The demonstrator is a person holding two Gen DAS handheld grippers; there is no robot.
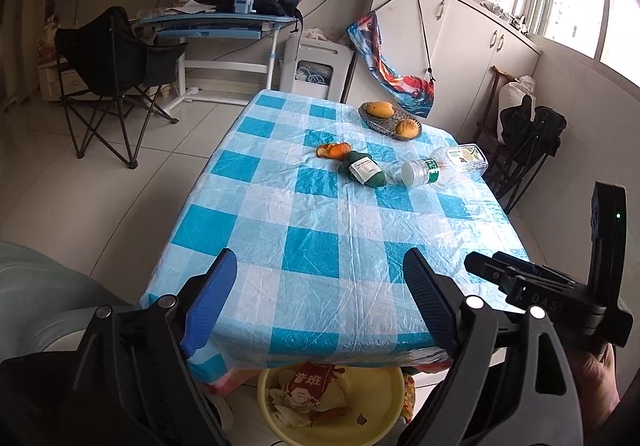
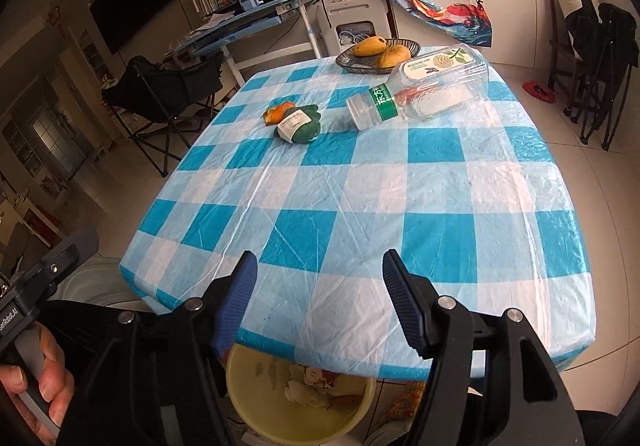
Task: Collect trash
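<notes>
Crinkled, glossy plastic in blue-and-white checks covers the table (image 1: pixel 304 230), and far across it lie a clear ribbed bottle (image 1: pixel 424 171) on its side, a clear plastic box (image 1: pixel 466 157) touching it, a dark green pouch (image 1: pixel 362 170) with a white label and a scrap of orange peel (image 1: pixel 333 150) beside it. All of that trash sits well apart from both pairs of ridged blue fingers: left gripper (image 1: pixel 320 302) and right gripper (image 2: pixel 320 298) hang released and empty over the near edge. Below that edge, the round yellow basin (image 2: pixel 256 406) holds crumpled paper and wrappers, and a woven basket (image 1: pixel 390 122) at the far end holds two mangoes.
</notes>
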